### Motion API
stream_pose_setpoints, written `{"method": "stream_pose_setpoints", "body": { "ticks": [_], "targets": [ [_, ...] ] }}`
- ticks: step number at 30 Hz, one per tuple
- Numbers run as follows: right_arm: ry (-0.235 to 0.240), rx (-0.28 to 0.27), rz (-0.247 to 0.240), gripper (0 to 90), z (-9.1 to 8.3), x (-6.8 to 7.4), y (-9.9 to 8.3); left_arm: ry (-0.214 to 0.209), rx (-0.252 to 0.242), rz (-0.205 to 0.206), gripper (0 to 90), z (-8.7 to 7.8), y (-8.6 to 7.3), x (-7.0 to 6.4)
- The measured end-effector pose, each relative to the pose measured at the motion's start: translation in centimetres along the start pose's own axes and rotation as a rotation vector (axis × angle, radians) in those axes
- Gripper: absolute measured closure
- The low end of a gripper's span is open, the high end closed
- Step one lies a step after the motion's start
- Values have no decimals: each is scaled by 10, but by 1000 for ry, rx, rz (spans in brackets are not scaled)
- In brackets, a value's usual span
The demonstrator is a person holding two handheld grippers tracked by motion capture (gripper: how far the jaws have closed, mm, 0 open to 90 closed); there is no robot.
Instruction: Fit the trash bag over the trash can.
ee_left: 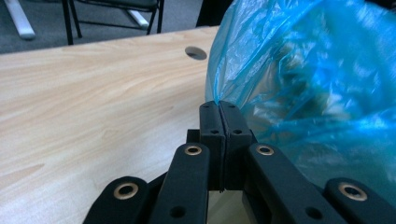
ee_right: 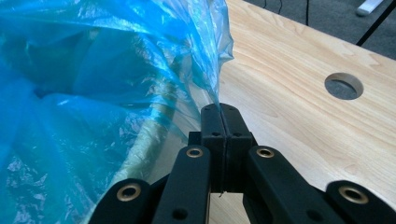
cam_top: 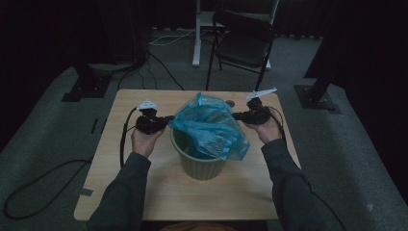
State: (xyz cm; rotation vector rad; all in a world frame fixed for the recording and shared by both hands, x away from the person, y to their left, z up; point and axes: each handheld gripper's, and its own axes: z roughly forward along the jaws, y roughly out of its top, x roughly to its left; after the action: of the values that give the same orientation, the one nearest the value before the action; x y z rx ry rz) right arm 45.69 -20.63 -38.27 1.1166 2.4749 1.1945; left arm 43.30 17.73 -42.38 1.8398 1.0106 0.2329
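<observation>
Both grippers (cam_top: 169, 118) (cam_top: 235, 115) pinch blue bag (cam_top: 209, 125) inside green bin (cam_top: 199, 166).

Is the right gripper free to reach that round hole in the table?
Probably not yet: the right gripper is shut on the blue bag. The hole lies close by on bare table, nothing between.

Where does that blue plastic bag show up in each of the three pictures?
High view: the blue plastic bag sits mid-table, draped over the green bin, stretched between the left gripper and right gripper.
Left gripper view: it fills the right side, its edge pinched in the shut jaws.
Right gripper view: it fills the left side, its edge pinched in the shut jaws.
Shared landmark: the round hole in the tabletop.
</observation>
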Motion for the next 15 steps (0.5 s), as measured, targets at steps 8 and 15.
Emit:
{"method": "stream_pose_setpoints", "body": {
  "ticks": [8,15],
  "targets": [
    [-3,47,4,900,7,1,-3,5,38,-16,895,3,-10,6],
    [-9,62,3,900,5,-2,-13,4,47,-32,895,-4,-22,11]
  ]
}}
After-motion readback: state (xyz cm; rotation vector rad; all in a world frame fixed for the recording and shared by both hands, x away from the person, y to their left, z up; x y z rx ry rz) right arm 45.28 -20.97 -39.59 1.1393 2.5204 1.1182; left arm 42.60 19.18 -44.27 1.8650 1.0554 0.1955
